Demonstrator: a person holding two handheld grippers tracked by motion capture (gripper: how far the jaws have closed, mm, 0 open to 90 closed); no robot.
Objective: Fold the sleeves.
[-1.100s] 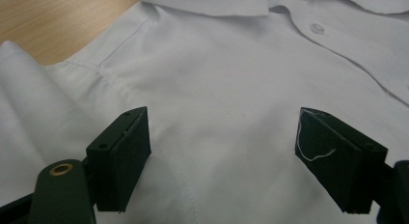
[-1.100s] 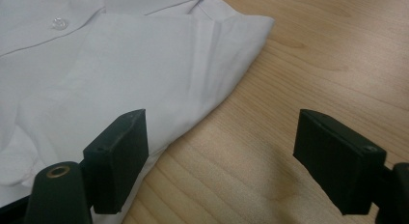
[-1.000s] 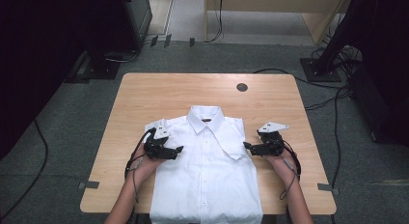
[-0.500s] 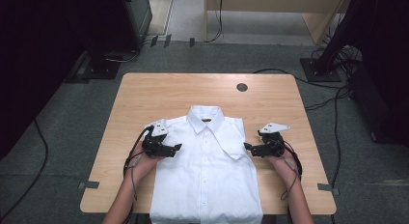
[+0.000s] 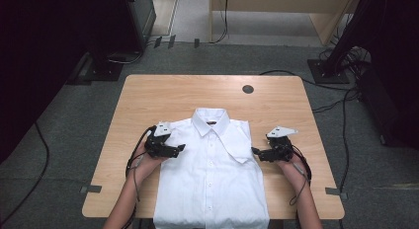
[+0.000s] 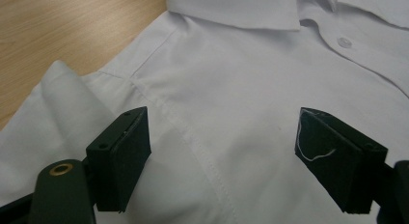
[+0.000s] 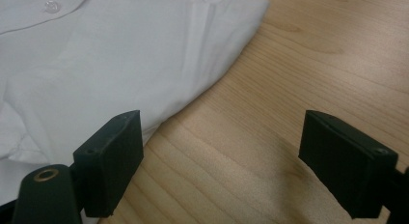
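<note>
Your left gripper (image 5: 181, 147) has shifted slightly inward since a second ago and now sits over the shirt (image 5: 210, 184) at its left shoulder, jaws wide, nothing between them. In the left gripper view the jaws straddle the shoulder seam with cloth below; I cannot tell whether the pads touch it. Your right gripper (image 5: 255, 151) has kept its place just beside the shirt's right edge, jaws wide and empty, poised over bare table (image 5: 178, 93). The shirt lies flat, buttoned, collar away from you, both sleeves apparently folded in. This suggests the next fold is being set up, not yet begun. The shirt's hem hangs past the near table edge and is cut off; the sleeve ends are hidden.
</note>
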